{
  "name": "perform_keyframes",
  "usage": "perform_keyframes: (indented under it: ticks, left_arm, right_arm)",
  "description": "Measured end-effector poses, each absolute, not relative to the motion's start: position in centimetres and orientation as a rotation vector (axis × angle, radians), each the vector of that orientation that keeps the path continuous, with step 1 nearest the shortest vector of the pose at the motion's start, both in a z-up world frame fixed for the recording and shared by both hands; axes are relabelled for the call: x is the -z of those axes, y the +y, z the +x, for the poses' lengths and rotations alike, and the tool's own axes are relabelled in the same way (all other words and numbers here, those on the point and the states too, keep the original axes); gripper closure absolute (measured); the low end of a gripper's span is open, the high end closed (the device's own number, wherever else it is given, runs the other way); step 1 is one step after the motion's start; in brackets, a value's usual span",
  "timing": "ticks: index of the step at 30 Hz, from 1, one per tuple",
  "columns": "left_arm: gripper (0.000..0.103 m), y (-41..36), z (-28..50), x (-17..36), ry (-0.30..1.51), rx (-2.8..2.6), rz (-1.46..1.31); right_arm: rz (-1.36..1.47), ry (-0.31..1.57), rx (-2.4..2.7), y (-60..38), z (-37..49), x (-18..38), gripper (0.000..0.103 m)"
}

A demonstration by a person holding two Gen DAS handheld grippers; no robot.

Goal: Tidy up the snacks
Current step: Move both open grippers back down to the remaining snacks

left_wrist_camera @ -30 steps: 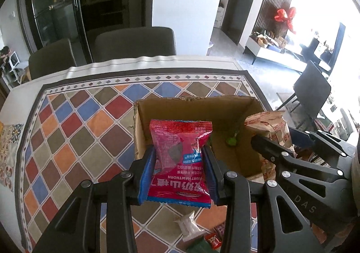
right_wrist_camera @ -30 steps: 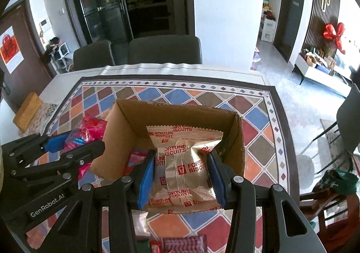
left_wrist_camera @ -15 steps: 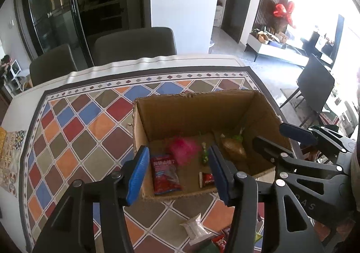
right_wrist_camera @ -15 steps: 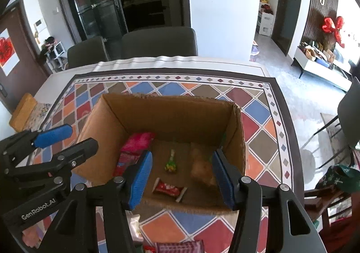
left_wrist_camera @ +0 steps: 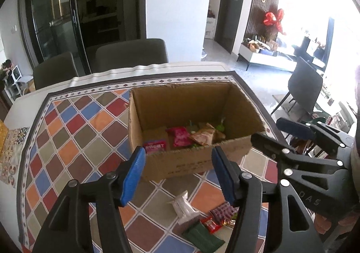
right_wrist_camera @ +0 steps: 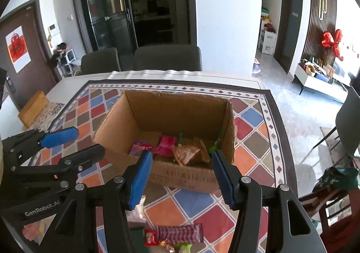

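An open cardboard box (left_wrist_camera: 198,163) (right_wrist_camera: 186,176) stands on the patterned tablecloth. Inside lie a pink-red packet (left_wrist_camera: 180,136) (right_wrist_camera: 165,145), a tan biscuit packet (left_wrist_camera: 203,136) (right_wrist_camera: 186,154), a red flat packet (left_wrist_camera: 155,146) (right_wrist_camera: 139,148) and small green sweets. My left gripper (left_wrist_camera: 177,174) is open and empty, above the box's near side. My right gripper (right_wrist_camera: 180,179) is open and empty, also in front of the box. Loose snacks lie on the cloth near me: a white packet (left_wrist_camera: 183,206), a dark green packet (left_wrist_camera: 202,233), a purple checked packet (left_wrist_camera: 222,210) (right_wrist_camera: 178,232).
Grey chairs (left_wrist_camera: 131,53) stand behind the table's far edge. A yellow box (right_wrist_camera: 32,107) lies at the table's left. The right table edge drops to the floor with a dark chair (left_wrist_camera: 308,88) beyond. Small red sweets (right_wrist_camera: 150,237) lie near the front edge.
Both grippers opened and let go: the pink-red packet and the biscuit packet fell into the box. Both grippers have since drawn back towards me from over the box.
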State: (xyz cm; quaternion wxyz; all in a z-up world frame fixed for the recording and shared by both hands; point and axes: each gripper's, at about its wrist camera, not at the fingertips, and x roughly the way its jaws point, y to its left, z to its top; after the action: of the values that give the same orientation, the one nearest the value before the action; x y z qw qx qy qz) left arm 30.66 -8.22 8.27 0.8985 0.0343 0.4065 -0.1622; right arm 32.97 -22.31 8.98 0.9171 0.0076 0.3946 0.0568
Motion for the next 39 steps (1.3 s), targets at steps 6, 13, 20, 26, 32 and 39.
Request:
perform_keyframes:
  ticks: [6,13,20,26,32,39]
  left_arm:
    - [0.041,-8.4,27.5,-7.7,0.816,0.342,0.085]
    - [0.040,-8.4,24.8,-5.8,0.833,0.341,0.083]
    - [0.039,-8.3,22.7,-3.2,0.885,0.351,0.065]
    - [0.039,-8.6,21.1,-0.7,0.908,0.390,0.077]
    - [0.039,-9.4,19.9,1.6,0.918,0.437,0.097]
    - [0.040,-10.5,19.5,4.2,0.933,0.488,0.150]
  right_arm:
    - [0.007,0.796,-0.125,-22.4,30.1,-8.1,0.047]
    - [-0.030,0.782,-0.121,-22.5,27.1,-6.7,0.046]
    - [-0.028,0.799,-0.126,-22.3,24.5,-4.8,0.047]
    - [-0.028,0.837,-0.114,-22.5,22.9,-2.4,0.047]
    - [-0.012,0.865,-0.092,-22.9,21.4,-0.4,0.047]
    - [0.027,0.930,-0.080,-23.8,20.6,2.3,0.047]
